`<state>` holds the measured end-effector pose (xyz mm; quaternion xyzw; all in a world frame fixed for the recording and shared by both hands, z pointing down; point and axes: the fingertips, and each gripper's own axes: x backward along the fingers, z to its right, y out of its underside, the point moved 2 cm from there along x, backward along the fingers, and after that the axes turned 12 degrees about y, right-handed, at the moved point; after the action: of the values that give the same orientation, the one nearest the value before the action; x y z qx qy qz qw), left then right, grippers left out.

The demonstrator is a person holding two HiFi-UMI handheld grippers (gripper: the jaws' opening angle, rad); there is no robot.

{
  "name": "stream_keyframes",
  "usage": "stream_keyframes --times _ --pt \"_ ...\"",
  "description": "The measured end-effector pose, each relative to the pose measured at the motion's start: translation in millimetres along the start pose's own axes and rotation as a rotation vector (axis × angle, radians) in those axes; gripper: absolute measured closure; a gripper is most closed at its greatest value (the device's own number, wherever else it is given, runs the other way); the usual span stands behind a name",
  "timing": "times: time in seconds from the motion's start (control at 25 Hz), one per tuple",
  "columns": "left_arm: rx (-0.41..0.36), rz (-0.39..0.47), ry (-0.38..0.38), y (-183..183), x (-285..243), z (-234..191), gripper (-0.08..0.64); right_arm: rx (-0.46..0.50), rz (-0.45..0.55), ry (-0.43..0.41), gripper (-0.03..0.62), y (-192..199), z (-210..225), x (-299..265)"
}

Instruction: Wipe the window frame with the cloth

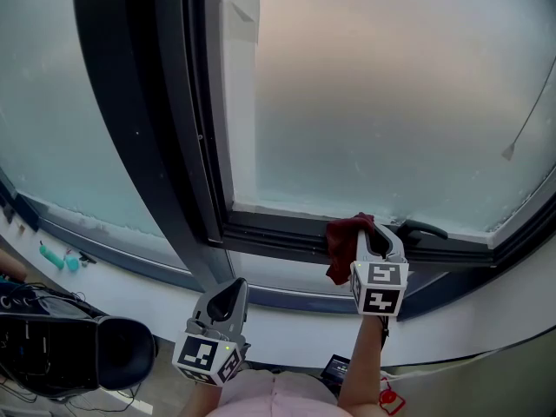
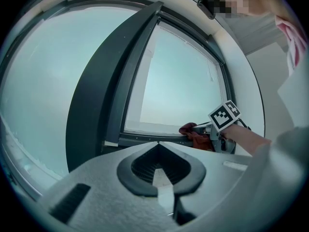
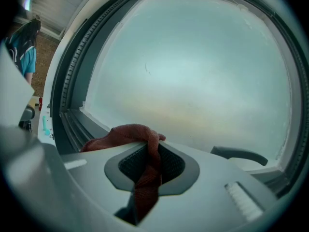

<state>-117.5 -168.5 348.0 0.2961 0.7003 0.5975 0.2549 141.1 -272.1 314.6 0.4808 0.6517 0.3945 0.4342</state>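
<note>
Right gripper (image 1: 377,235) clamps a dark red fabric cloth (image 1: 344,248) lying on the lower rail of the dark metal window frame (image 1: 269,231). Left gripper (image 1: 231,288) hangs below the frame, jaws together and empty.

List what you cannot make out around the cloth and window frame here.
- Head view: the right gripper covers where the cloth meets the window frame, so contact is unclear.
- Right gripper view: the gripper's body hides the cloth's lower end and part of the handle.
- All views: the frosted glass blurs whatever lies outside.
- Head view: the teal items on the sill are too small to identify.
</note>
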Motion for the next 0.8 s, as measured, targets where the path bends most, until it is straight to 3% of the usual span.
stream_keyframes --times 0.32,0.6,0.8 --pt "0.002 0.003 -0.005 -0.6 0.5 5.4 0.563 -0.049 0.0 0.016 0.532 8.6 21.9 2.1" --pt "-0.008 0.013 -0.018 -0.2 8.1 4.4 0.563 0.055 0.036 0.039 0.535 3.4 16.3 4.3" --pt "-0.008 0.011 -0.025 -1.1 18.3 -1.0 0.563 0.084 0.125 0.014 0.535 -21.9 -8.7 30.3"
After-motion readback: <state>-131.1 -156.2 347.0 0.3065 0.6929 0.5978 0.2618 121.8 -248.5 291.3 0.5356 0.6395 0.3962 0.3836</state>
